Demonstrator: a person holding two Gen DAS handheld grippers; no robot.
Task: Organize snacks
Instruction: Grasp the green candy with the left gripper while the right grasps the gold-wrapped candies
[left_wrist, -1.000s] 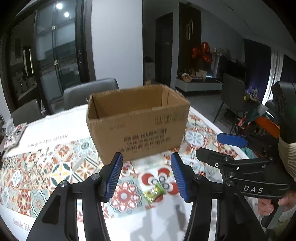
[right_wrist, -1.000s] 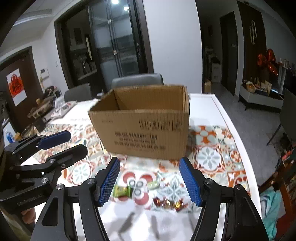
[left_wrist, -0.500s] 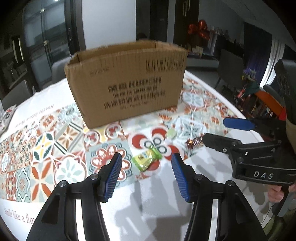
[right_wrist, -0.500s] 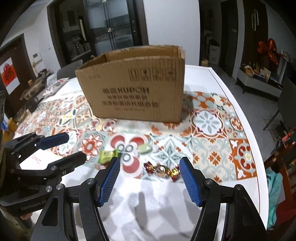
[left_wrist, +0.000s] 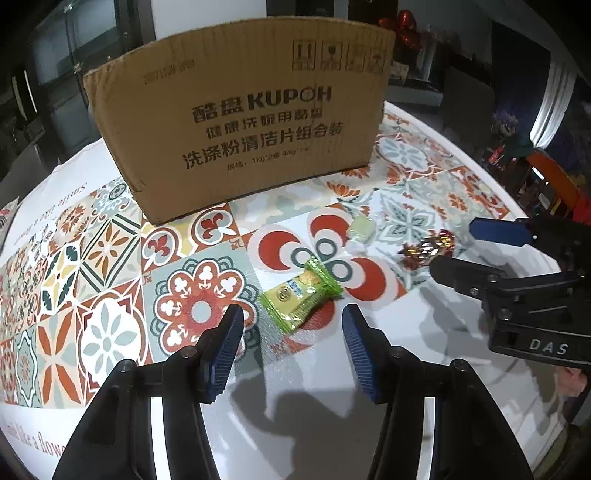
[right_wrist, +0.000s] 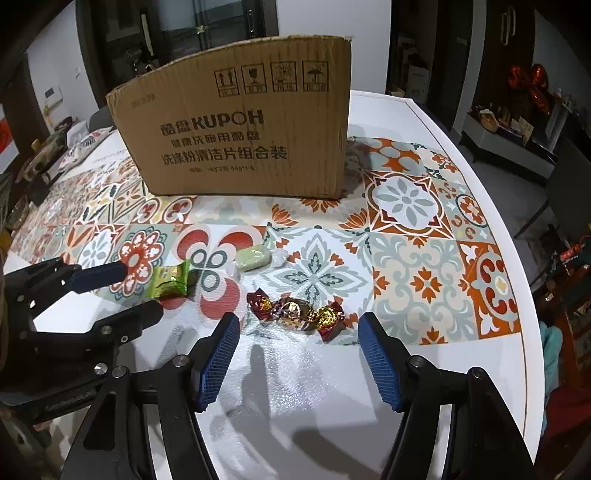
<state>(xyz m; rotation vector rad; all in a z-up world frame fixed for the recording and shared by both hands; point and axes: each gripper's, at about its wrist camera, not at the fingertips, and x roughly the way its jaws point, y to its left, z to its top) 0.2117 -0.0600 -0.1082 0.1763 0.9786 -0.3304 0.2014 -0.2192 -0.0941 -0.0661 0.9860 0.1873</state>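
A brown cardboard box (left_wrist: 243, 122) (right_wrist: 243, 136) stands on the patterned tablecloth. Three wrapped snacks lie in front of it: a green-yellow packet (left_wrist: 301, 293) (right_wrist: 168, 282), a pale green candy (left_wrist: 360, 227) (right_wrist: 253, 258), and a red-gold foil candy (left_wrist: 428, 249) (right_wrist: 295, 308). My left gripper (left_wrist: 291, 341) is open, low over the table, just short of the green packet. My right gripper (right_wrist: 297, 352) is open, just short of the foil candy. Each gripper shows in the other's view, the right one (left_wrist: 472, 247) and the left one (right_wrist: 136, 288).
The white table edge (right_wrist: 517, 295) curves close on the right, with chairs and floor clutter beyond. Papers and small items (right_wrist: 74, 147) lie at the far left of the table. Dark glass doors stand behind the box.
Both grippers have come down and forward toward the table. The snacks and the box now look much larger and closer. Both grippers stay open.
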